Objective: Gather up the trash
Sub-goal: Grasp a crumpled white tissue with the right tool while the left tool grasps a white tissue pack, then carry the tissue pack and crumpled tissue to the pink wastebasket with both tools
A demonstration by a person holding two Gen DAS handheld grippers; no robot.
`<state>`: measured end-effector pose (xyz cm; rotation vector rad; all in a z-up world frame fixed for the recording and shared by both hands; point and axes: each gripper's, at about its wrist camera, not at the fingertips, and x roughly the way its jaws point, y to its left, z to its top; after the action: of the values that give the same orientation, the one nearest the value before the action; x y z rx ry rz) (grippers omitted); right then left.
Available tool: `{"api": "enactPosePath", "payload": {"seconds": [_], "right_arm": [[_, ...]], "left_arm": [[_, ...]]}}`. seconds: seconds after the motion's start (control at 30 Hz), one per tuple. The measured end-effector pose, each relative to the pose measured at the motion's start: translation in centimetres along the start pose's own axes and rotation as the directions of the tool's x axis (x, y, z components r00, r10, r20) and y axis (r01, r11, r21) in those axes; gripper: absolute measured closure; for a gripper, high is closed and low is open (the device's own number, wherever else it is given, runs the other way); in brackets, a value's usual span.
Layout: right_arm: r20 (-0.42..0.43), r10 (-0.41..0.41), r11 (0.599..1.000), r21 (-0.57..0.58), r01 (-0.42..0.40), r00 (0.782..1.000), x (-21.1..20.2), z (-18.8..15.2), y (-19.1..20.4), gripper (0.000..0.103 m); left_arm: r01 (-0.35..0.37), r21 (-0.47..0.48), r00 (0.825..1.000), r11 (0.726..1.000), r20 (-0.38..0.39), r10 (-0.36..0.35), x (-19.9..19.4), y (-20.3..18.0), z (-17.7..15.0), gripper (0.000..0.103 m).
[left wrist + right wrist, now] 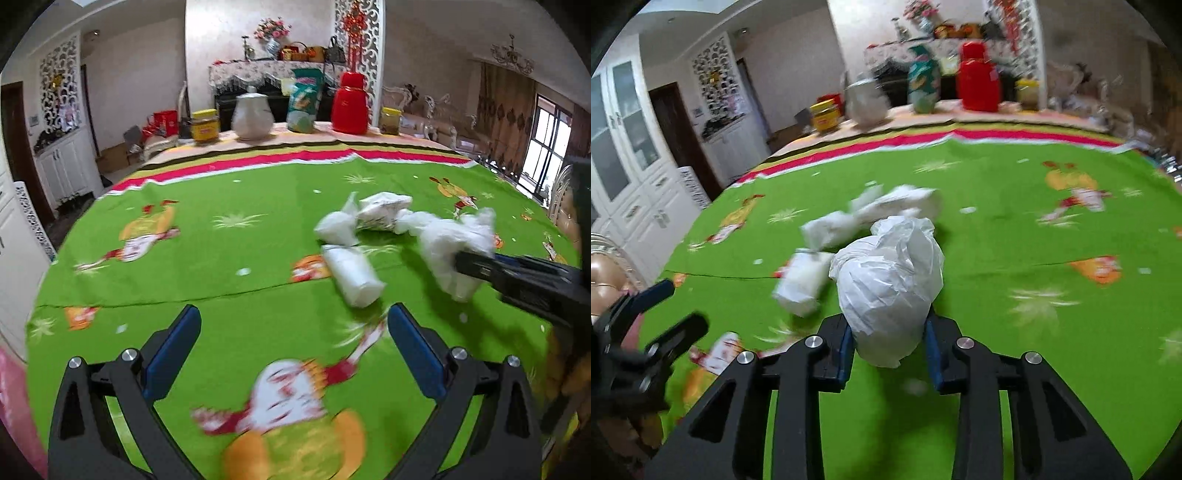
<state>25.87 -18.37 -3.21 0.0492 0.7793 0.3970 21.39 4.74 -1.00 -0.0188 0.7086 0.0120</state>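
Item: white wad [890,284], crumpled plastic or paper trash, soft and springy by the look of it.

Holder: right gripper [890,343]. Jaws closed most of the way, pinching the wad's lower end between the blue pads [846,350]. Most of the wad stands proud of the jaws, forward and above them; only its narrow bottom is caught. It appears lifted off the bench [997,229], though the blur leaves that uncertain.

Second holder: left gripper [293,354]. Jaws wide apart, holding nothing, hovering over the green cloth on the near side of the wad.

Remaining trash, placed from the wad:
- roll [352,275], white, lying on the cloth just left of it and nearer the left gripper.
- twist [338,225], white, left of it and farther back.
- packet [382,210], printed white, behind it, touching the twist.

Risks, as judged:
- Slip. The grip is on a thin, compressible end; a quick swing may let the wad squeeze out and drop among the others.
- Unfurling. A loose fold may trail and drag the twist or packet along the cloth.
- Collision. The two grippers are near each other around the roll; a reach for it by the left could knock the right.
- Snag. Low jaws may catch the cloth's crease.
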Motion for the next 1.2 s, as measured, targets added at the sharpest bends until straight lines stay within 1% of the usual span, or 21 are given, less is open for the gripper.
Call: {"api": "enactPosePath", "payload": {"seconds": [0.03, 0.1, 0.2, 0.27, 0.33, 0.4, 0.47, 0.5, 0.57, 0.6, 0.67, 0.7, 0.73, 0.77, 0.8, 0.87, 1.03, 1.13, 1.2], "right_arm": [[0.02, -0.026, 1.0, 0.006, 0.026, 0.999, -0.9, -0.4, -0.7, 0.071], [0.05, -0.049, 0.998, 0.036, 0.047, 0.998, -2.1, -0.9, -2.0, 0.071], [0.085, -0.03, 0.996, 0.088, 0.023, 0.996, -2.7, -1.9, -3.7, 0.071], [0.078, -0.028, 0.996, 0.086, 0.021, 0.997, -2.2, -2.3, -4.1, 0.071], [0.071, -0.021, 0.996, 0.089, 0.015, 0.997, -2.0, -2.5, -4.3, 0.071], [0.068, -0.006, 0.994, 0.109, -0.002, 0.998, -2.2, -2.7, -4.7, 0.071], [0.078, 0.012, 0.99, 0.142, -0.023, 0.997, -2.6, -2.8, -5.1, 0.071], [0.081, 0.019, 0.989, 0.148, -0.031, 0.997, -2.7, -2.7, -5.1, 0.071], [0.083, 0.017, 0.989, 0.144, -0.029, 0.996, -2.6, -2.6, -5.1, 0.071], [0.078, 0.011, 0.991, 0.135, -0.021, 0.997, -2.6, -2.6, -4.9, 0.071], [0.068, -0.008, 0.993, 0.117, 0.0, 0.998, -2.3, -2.6, -4.6, 0.071], [0.066, -0.014, 0.994, 0.11, 0.006, 0.998, -2.2, -2.6, -4.5, 0.071], [0.064, -0.022, 0.995, 0.099, 0.016, 0.998, -2.2, -2.6, -4.2, 0.071], [0.064, -0.027, 0.995, 0.093, 0.021, 0.998, -2.1, -2.7, -4.1, 0.071], [0.064, -0.03, 0.996, 0.089, 0.024, 0.998, -2.2, -2.7, -4.0, 0.071], [0.065, -0.027, 0.996, 0.086, 0.021, 0.998, -2.2, -2.7, -4.0, 0.071], [0.057, -0.035, 0.997, 0.074, 0.031, 0.998, -1.9, -2.9, -3.8, 0.071], [0.029, -0.039, 0.996, 0.075, 0.037, 0.999, -1.1, -3.1, -3.8, 0.071], [0.037, -0.037, 0.996, 0.087, 0.034, 0.999, -1.2, -3.0, -4.0, 0.071]], "left_arm": [[0.007, -0.003, 1.0, 1.0, -0.009, -0.007, 0.8, -0.7, 0.4, 0.005], [0.027, -0.011, 0.999, 1.0, -0.025, -0.027, 2.3, -2.2, 1.2, 0.005], [0.029, -0.017, 0.998, 0.999, -0.05, -0.029, 4.2, -3.6, 1.7, 0.006], [0.029, -0.026, 0.997, 0.999, -0.073, -0.03, 5.6, -4.4, 2.0, 0.011], [0.006, -0.013, 0.994, 1.0, -0.105, -0.007, 6.9, -4.9, 2.3, 0.024], [-0.01, -0.01, 0.993, 1.0, -0.122, 0.009, 7.8, -5.0, 2.5, 0.026], [-0.041, -0.005, 0.989, 0.999, -0.141, 0.039, 8.9, -4.9, 2.8, 0.028], [-0.044, -0.006, 0.987, 0.999, -0.154, 0.043, 9.4, -4.8, 2.9, 0.031], [-0.043, 0.009, 0.982, 0.999, -0.181, 0.044, 10.1, -4.9, 2.7, 0.031], [-0.041, 0.019, 0.982, 0.999, -0.184, 0.044, 10.3, -5.0, 2.5, 0.033], [-0.047, 0.045, 0.978, 0.998, -0.2, 0.055, 10.8, -5.2, 2.1, 0.043], [-0.039, 0.059, 0.978, 0.997, -0.2, 0.05, 10.8, -5.5, 1.9, 0.053], [-0.018, 0.07, 0.98, 0.997, -0.194, 0.032, 10.6, -5.7, 1.9, 0.068], [-0.014, 0.088, 0.982, 0.996, -0.189, 0.03, 10.4, -5.9, 1.9, 0.07], [-0.012, 0.1, 0.983, 0.995, -0.182, 0.03, 10.3, -6.1, 1.8, 0.071], [0.016, 0.103, 0.986, 0.995, -0.169, 0.002, 9.5, -6.2, 1.5, 0.072], [0.013, 0.115, 0.997, 0.993, -0.077, -0.004, 7.5, -6.6, 1.1, 0.072], [0.03, 0.107, 0.998, 0.994, -0.062, -0.024, 7.0, -6.8, 1.1, 0.072], [0.03, 0.108, 0.998, 0.994, -0.05, -0.025, 6.8, -6.8, 1.1, 0.072]]}}
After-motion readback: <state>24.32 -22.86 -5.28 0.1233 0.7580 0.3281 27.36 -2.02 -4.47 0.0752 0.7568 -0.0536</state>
